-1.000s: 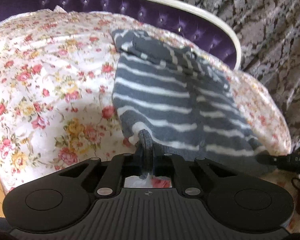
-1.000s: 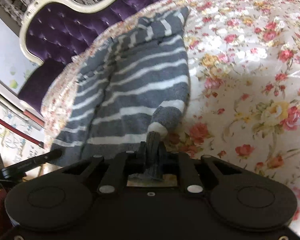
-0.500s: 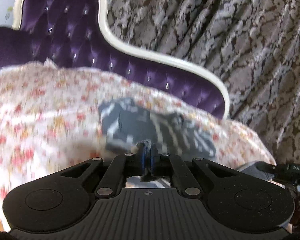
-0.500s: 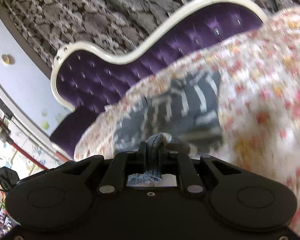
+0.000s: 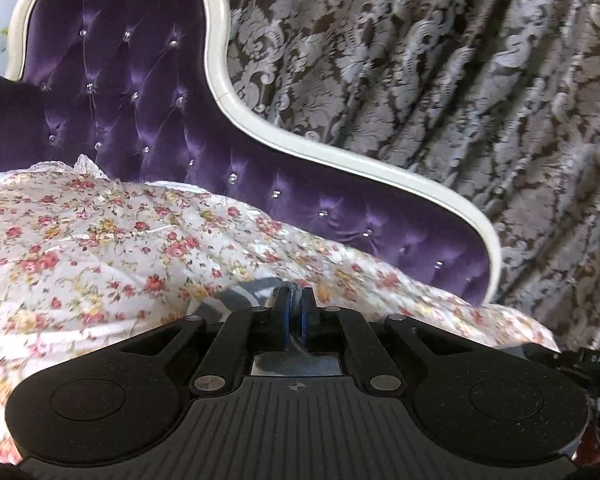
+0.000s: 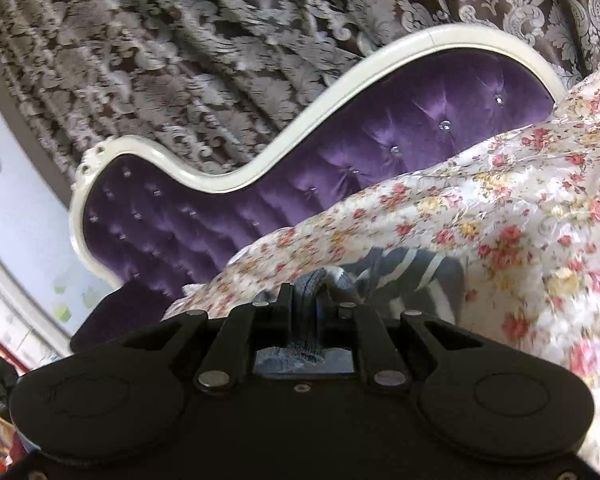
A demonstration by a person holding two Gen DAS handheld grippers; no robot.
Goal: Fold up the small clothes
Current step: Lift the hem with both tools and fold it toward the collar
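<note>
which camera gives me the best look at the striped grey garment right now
The right wrist view. There the striped grey garment spreads visibly on the floral bedspread beyond the right tongs, which pinch its edge. The left wrist view shows only a sliver of it beside the left tongs, also shut on it.

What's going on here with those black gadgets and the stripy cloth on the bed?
A person is folding a small grey knitted garment with white stripes using two hand-held grippers. The left gripper and the right gripper each have their fingers shut on an edge of it. The garment lies on a white floral bedspread, in front of a purple tufted headboard with a cream frame. Most of the garment is hidden behind the grippers.
</note>
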